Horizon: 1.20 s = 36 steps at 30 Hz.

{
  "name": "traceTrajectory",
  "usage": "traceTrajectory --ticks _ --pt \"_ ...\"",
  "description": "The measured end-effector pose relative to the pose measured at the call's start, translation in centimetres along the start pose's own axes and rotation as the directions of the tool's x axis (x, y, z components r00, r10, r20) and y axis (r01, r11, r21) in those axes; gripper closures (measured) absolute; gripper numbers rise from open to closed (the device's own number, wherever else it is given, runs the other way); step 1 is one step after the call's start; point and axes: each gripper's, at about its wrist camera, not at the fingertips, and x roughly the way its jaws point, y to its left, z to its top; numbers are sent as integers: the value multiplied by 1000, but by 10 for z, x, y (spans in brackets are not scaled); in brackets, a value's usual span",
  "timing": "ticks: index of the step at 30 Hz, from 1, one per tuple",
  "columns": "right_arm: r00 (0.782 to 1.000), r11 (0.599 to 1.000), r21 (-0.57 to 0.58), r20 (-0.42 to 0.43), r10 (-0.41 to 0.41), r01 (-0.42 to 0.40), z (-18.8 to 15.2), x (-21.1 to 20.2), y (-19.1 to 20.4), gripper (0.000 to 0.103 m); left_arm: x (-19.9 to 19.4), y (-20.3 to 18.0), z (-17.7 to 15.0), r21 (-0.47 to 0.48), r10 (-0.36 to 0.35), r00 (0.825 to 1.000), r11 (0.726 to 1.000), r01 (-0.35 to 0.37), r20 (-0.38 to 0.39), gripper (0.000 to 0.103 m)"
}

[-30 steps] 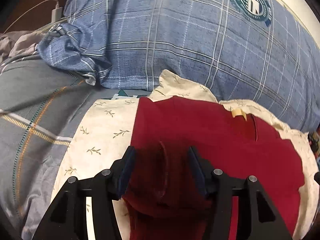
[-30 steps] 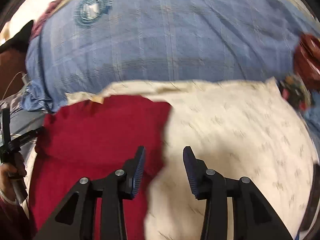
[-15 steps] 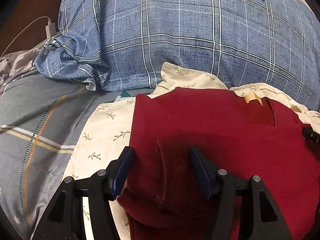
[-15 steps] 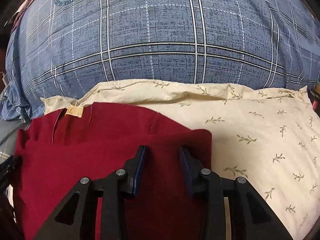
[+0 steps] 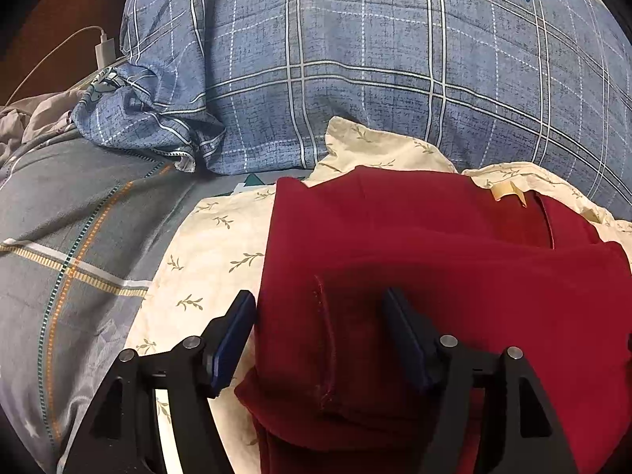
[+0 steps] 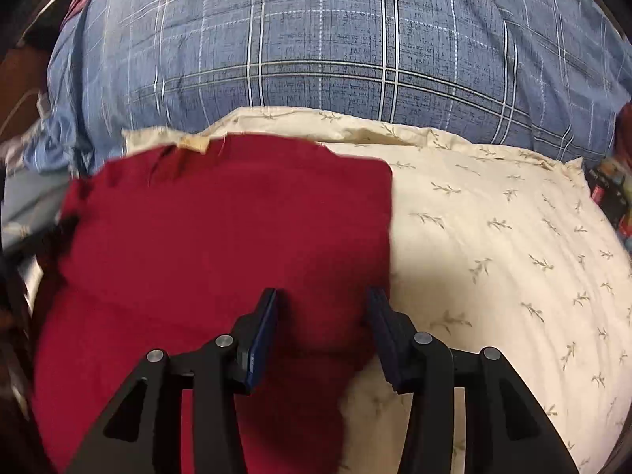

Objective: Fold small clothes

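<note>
A dark red garment (image 5: pixel 414 260) lies on a cream leaf-print pillow (image 5: pixel 209 252), with a tan label near its far edge. My left gripper (image 5: pixel 320 312) is open, its jaws either side of a raised hemmed fold at the garment's left side. In the right wrist view the same red garment (image 6: pixel 237 229) covers the left half of the pillow (image 6: pixel 493 245). My right gripper (image 6: pixel 322 308) is open over the garment's right edge, with red cloth between the jaws.
A big blue plaid pillow (image 5: pixel 375 71) rises behind the cream one and also shows in the right wrist view (image 6: pixel 335 47). A grey plaid bedsheet (image 5: pixel 67 237) lies to the left. A white charger and cable (image 5: pixel 103 49) sit at the far left.
My right gripper has swung left from the bare pillow onto the garment's right edge and opened wider. The garment's right side now lies folded over. My left gripper has pulled back slightly.
</note>
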Motion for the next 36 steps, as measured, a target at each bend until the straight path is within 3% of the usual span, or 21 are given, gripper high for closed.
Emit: traceTrajectory --ticks 3,6,9,12,16,20,28,32,36 --pt "1000 999 -37 -13 -20 19 -1 -7 2 55 0 2 0 -10 -6 1000 1000 5 -5 34" --pt "999 997 62 -11 47 -46 7 -22 -12 55 -1 3 0 -18 -7 1000 1000 7 -8 34" --pt "999 996 84 43 25 -28 23 -29 -18 53 1 1 0 -12 -1 1000 1000 1 -7 34" --pt "998 996 88 59 19 -24 42 -11 -12 53 1 1 -1 -10 0 1000 1000 0 -4 34" --pt "1000 996 85 8 -2 1 53 28 -5 56 3 2 -1 -15 4 1000 1000 -4 -5 30" --pt "1000 996 90 -2 -16 16 50 49 -6 57 4 2 0 -19 -1 1000 1000 0 -8 29" --pt "1000 998 70 22 -5 4 35 5 1 53 4 3 0 -18 -3 1000 1000 2 -7 29" --pt "1000 999 38 -21 -6 7 14 11 4 53 2 4 -1 -18 -5 1000 1000 5 -3 29" --pt "1000 999 43 -3 -9 9 10 -4 4 53 -9 7 -4 -20 -24 1000 1000 24 -12 30"
